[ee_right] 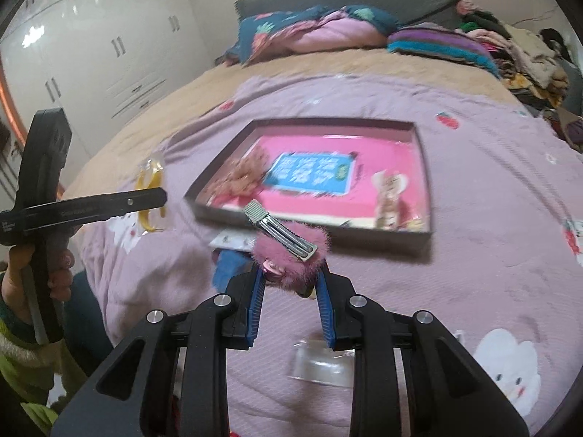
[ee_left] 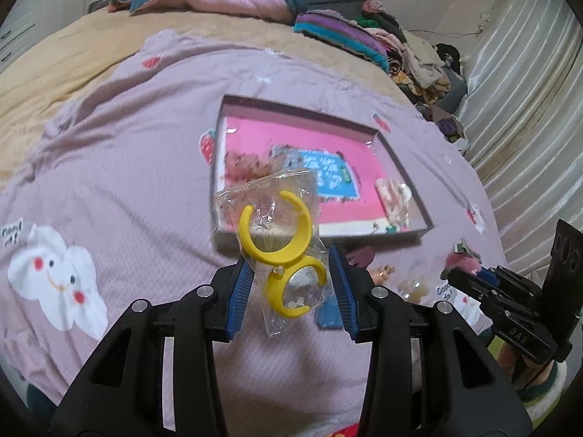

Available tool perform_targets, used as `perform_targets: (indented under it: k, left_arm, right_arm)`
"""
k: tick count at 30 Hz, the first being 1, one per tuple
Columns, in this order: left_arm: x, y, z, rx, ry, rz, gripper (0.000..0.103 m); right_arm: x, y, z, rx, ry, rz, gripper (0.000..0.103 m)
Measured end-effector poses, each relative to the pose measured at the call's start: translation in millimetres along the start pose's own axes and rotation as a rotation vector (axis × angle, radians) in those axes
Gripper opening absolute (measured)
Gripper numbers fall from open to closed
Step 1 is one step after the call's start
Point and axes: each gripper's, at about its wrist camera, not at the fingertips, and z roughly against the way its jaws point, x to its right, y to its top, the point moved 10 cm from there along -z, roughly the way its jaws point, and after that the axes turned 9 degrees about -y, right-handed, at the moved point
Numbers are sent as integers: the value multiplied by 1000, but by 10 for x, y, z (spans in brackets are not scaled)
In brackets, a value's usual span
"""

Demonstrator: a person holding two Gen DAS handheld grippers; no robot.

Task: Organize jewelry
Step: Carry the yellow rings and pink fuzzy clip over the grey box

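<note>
In the left wrist view, a white cloud print (ee_left: 54,276) lay at 9 o'clock on the lilac bed cover (ee_left: 127,138). At centre, the left gripper (ee_left: 289,278) held a clear packet (ee_left: 282,240) containing two yellow crescent earrings (ee_left: 277,233); the jaws stood partly closed, and the packet's lower part lay between the blue pads (ee_left: 240,287). Whether both pads pressed the film could not be determined. The packet's upper half rose toward 12 o'clock and covered the near left corner of the shallow box (ee_left: 400,167). The pink printed lining of the box was blurred, and its text was unreadable. At 3 o'clock, the right gripper (ee_left: 510,306) was partly cut off by the frame edge, and small items on the cover beside it were too blurred to identify.

In the right wrist view, the left gripper (ee_right: 160,196) appeared side-on at 9 o'clock, hiding part of the yellow earrings (ee_right: 151,178). At centre, the right gripper (ee_right: 289,278) was closed on a pink fluffy hair clip (ee_right: 291,255), with the metal clasp pointing toward 11 o'clock. The shallow box (ee_right: 424,167) lay just beyond at 12 o'clock. A clear bag (ee_right: 320,362) lay under the jaws, its contents indistinct.
</note>
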Motion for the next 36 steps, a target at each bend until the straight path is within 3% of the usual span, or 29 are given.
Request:
perform_targets:
  k: [25, 36]
  left_arm:
    - [497, 663, -419, 15, -50, -95, 33]
    - [479, 795, -803, -27, -60, -77, 33]
  right_arm:
    - [675, 491, 238, 114, -127, -88, 25]
    - [735, 721, 95, 121, -108, -122, 25]
